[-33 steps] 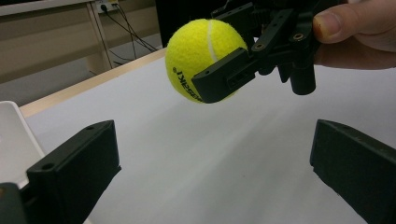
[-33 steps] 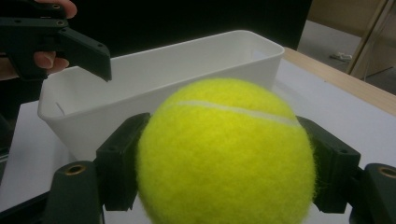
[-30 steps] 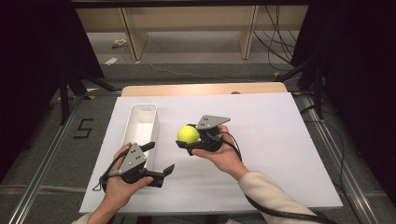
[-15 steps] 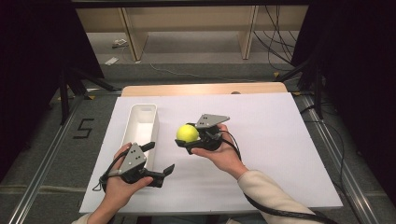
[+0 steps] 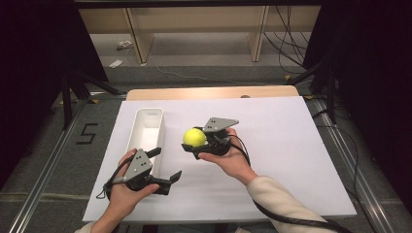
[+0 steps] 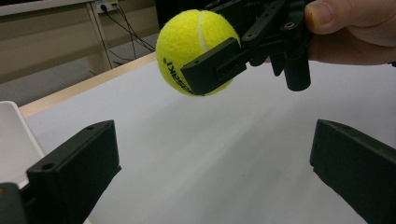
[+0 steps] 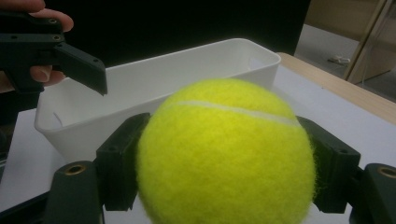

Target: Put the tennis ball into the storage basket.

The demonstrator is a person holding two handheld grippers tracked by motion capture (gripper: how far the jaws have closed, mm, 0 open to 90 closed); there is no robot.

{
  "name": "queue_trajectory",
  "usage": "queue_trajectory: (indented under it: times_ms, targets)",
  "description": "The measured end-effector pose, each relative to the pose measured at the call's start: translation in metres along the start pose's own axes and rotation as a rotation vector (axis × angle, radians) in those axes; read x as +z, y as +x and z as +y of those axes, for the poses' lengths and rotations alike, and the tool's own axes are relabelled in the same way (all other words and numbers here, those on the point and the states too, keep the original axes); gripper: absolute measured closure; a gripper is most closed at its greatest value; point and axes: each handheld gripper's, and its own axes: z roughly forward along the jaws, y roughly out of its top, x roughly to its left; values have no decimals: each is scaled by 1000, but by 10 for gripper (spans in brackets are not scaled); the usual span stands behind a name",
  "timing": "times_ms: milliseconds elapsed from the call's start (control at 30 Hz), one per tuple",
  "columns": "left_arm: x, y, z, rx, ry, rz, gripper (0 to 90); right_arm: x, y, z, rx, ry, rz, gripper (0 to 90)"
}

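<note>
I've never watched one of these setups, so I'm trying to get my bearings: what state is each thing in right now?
tennis ball: clamped between the jaws of the right gripper, held above the table.
right gripper: shut on the ball.
left gripper: open, jaws wide apart, holding nothing.
white bin: upright on the table, nothing seen inside.
table: covered with a white sheet.

A large dark numeral "5" (image 5: 87, 133) is marked on the grey floor (image 5: 58, 165) to the left of the table, readable from the high view. In the left gripper view, black brand lettering runs down the tennis ball (image 6: 198, 49), seen upside down and partly covered, so it cannot be read with certainty.
</note>
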Motion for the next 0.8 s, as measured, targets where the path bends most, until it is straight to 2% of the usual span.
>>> queue_trajectory:
  times_ms: [800]
  targets:
    - [0,0,0,1,1,0,8,4,0,4,0,-4,6,265]
